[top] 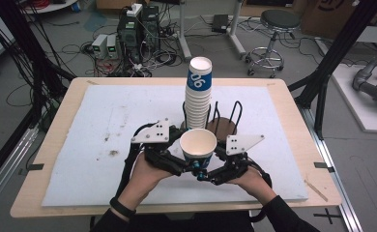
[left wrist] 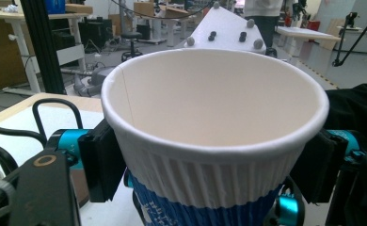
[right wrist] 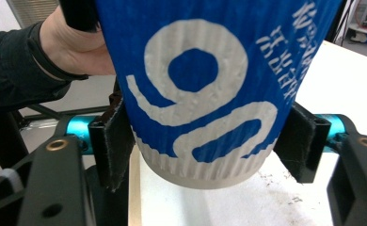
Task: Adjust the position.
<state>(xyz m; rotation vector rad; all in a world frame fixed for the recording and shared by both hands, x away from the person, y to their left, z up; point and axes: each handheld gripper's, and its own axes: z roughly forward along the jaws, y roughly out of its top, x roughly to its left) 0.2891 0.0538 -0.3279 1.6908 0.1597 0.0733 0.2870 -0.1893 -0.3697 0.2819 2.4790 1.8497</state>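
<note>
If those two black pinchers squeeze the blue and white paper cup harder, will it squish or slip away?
It would probably squish: the paper cup looks thin, open-topped and empty, so its rim could bend. It likely won't slip much, since its sides are ribbed and the left gripper and right gripper press on opposite sides. It probably weighs very little.

Left gripper [top: 192,166] and right gripper [top: 207,174] side by side, jaws clamped.
</note>
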